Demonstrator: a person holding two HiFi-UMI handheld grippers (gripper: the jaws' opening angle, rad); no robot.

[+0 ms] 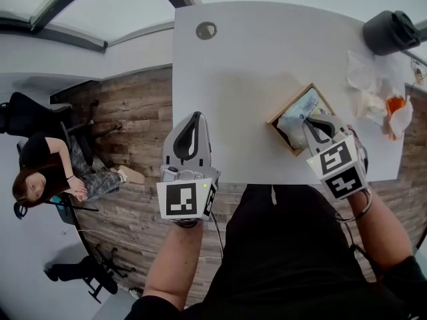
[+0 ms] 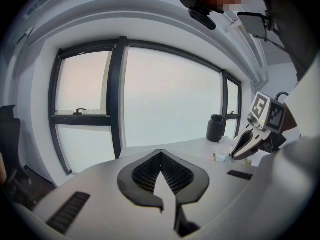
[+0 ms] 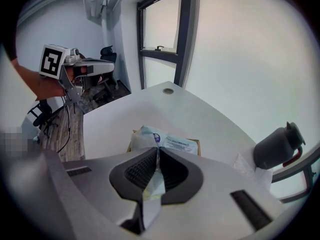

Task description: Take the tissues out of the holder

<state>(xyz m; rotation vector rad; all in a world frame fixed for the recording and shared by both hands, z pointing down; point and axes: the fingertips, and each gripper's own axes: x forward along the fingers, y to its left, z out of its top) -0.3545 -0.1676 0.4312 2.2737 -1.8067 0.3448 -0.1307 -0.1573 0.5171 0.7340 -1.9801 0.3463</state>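
Grip, right gripper (image 1: 310, 124): jaws pinch the wrapper of the tissue pack (image 1: 299, 109), whose lower end sits inside the wooden holder (image 1: 289, 103) near the table's (image 1: 253, 79) front edge. Left gripper (image 1: 193, 120), at 9 o'clock of the holder: jaws pressed together, nothing between. Crumpled tissues (image 1: 370, 79) at 2 o'clock; dark jug (image 1: 390, 32) beyond, 1 o'clock. Bare tabletop from 10 to 12 o'clock, out to a grommet (image 1: 206, 30).

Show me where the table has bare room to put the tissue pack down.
The widest bare stretch of table lies between the grommet hole and the wooden holder. A narrower strip runs beyond the holder toward the black jug. The right end is crowded with crumpled tissues.
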